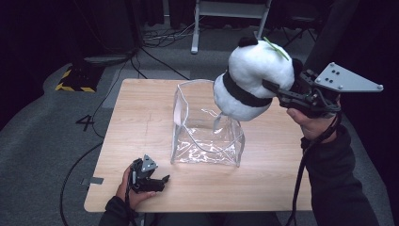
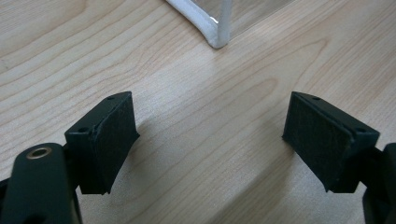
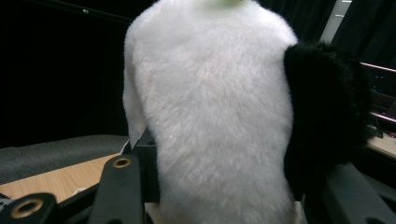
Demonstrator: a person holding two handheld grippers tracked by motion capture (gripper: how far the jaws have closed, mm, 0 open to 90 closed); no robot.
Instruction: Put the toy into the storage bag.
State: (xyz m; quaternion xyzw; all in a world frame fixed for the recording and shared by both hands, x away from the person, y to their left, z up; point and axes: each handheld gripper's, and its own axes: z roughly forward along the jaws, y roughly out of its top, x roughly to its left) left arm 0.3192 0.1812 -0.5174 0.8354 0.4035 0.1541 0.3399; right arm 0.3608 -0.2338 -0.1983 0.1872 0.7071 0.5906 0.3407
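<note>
Plush fills the grip of the right tongs (image 1: 275, 92): a white and black panda toy (image 1: 251, 80) with a small green sprig on its head, clamped between the closed jaws and held up in the air. In the high view it hangs above the back right corner of a clear plastic bag (image 1: 207, 136), apart from it, with the bag's mouth open upward. The bag stands near the middle of the wooden desk (image 1: 136, 122). In the right gripper view the panda toy (image 3: 215, 116) sits close against the camera, white fur between the jaws and a black patch at the right. The left tongs (image 1: 160, 181) rest low near the front left of the desk, jaws spread wide with nothing between them; the left gripper view shows bare wood between the pads and a corner of the bag (image 2: 212, 28) just ahead.
</note>
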